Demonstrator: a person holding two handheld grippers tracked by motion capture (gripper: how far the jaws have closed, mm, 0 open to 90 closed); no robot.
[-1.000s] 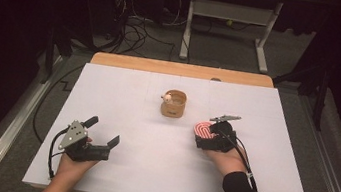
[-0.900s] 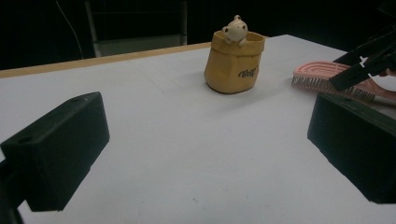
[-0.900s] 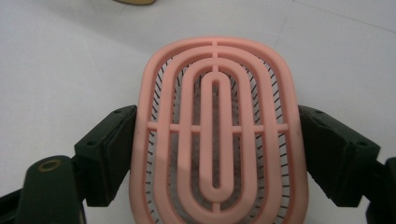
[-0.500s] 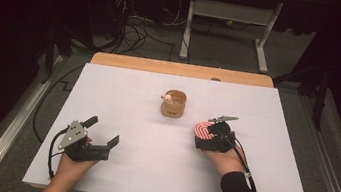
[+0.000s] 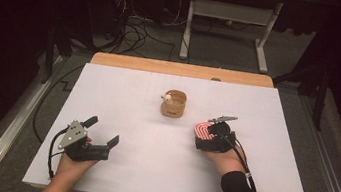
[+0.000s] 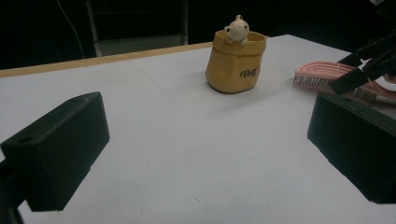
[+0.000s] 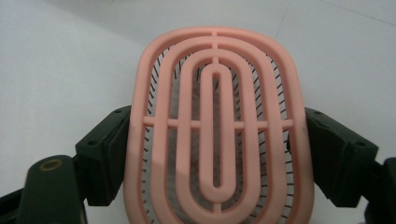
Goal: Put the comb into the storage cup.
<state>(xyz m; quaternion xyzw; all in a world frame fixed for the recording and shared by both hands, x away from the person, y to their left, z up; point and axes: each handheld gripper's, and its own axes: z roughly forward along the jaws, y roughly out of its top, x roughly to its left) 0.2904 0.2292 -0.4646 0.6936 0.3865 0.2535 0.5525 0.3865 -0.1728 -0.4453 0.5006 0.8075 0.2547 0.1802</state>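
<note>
Both hands low on the table [image 5: 123,94].
Right claw [image 5: 212,132] pinches a pink brush [image 7: 215,130]; left claw [image 5: 100,136] spread, cup [image 6: 236,60] ahead.

Pink ribbed brush [image 7: 215,140], tan pot [image 5: 174,104], white table [image 5: 147,173].

A: Where are the cameras?
B: One looks down from above the table [image 5: 123,94]. The left tool's camera sits low, facing the pouch [image 6: 236,63], shared with the overhead. The right's sits close over a brush [image 7: 217,130].
</note>
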